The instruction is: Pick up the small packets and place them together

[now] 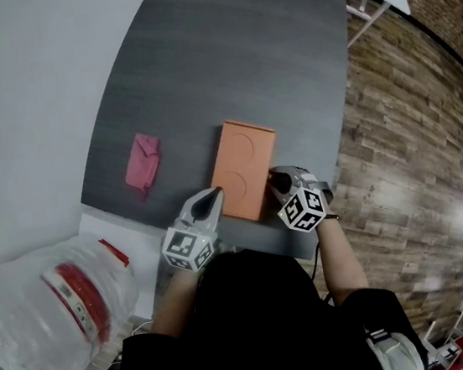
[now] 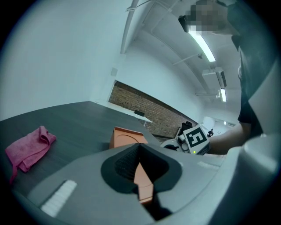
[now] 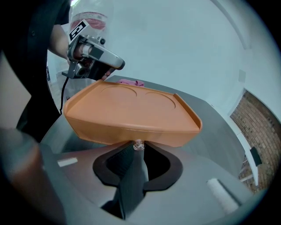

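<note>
**Head view.** The person (image 1: pixel 258 320) covers the table's (image 1: pixel 224 62) near edge and parts of both arms. The jug (image 1: pixel 54 313) is blurred and cut off by the left edge. Its label cannot be read.

**Left gripper view.** The left gripper (image 2: pixel 140 160) masks most of the tray (image 2: pixel 125 137). Only a far corner and a strip clamped between the jaws show.

**Right gripper view.** A clear bit (image 3: pixel 138 144), pinched at the right gripper's (image 3: pixel 138 148) tips, is too small to identify. Whether those tips also touch the tray's near wall cannot be told. The cloth (image 3: pixel 131 82) lies mostly behind the tray's far rim.
</note>
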{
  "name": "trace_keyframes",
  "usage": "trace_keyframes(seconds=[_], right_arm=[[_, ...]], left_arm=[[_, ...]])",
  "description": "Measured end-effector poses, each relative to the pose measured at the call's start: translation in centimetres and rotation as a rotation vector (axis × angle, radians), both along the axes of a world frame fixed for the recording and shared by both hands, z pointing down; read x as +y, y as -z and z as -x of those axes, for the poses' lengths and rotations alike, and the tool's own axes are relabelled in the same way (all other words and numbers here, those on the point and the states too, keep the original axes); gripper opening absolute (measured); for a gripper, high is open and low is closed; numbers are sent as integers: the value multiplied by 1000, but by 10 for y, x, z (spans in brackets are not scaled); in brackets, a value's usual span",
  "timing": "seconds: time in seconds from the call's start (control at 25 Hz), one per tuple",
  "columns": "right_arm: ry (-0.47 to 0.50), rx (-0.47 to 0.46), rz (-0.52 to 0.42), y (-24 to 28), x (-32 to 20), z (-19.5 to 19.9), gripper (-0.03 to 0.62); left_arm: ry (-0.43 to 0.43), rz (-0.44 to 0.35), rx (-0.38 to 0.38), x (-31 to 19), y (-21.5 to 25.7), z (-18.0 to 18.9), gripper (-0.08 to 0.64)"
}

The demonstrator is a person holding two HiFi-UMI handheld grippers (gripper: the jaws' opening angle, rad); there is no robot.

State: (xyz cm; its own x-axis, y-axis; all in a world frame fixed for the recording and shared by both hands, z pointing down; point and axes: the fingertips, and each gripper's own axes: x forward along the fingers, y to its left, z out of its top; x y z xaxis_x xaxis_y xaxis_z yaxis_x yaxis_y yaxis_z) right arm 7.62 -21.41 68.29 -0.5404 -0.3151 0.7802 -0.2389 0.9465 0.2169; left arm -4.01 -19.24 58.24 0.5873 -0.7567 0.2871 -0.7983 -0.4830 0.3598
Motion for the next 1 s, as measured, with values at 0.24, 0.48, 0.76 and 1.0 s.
trace_keyframes(seconds=[0.24, 0.48, 0.76, 1.0], right_arm=[[-6, -7, -10, 1, -1, -2, 74], [-32, 2, -8, -1, 2, -17, 74], [-90, -26, 11, -1, 7, -31, 74], [-112, -13, 5, -1, 5, -38, 74]], left_arm=[[-11, 9, -24, -1, -1, 0, 0], [-6, 19, -52, -1, -4, 1, 0], [-2, 21, -60, -1, -5, 3, 0], [13, 10, -85, -2, -4, 3, 0]])
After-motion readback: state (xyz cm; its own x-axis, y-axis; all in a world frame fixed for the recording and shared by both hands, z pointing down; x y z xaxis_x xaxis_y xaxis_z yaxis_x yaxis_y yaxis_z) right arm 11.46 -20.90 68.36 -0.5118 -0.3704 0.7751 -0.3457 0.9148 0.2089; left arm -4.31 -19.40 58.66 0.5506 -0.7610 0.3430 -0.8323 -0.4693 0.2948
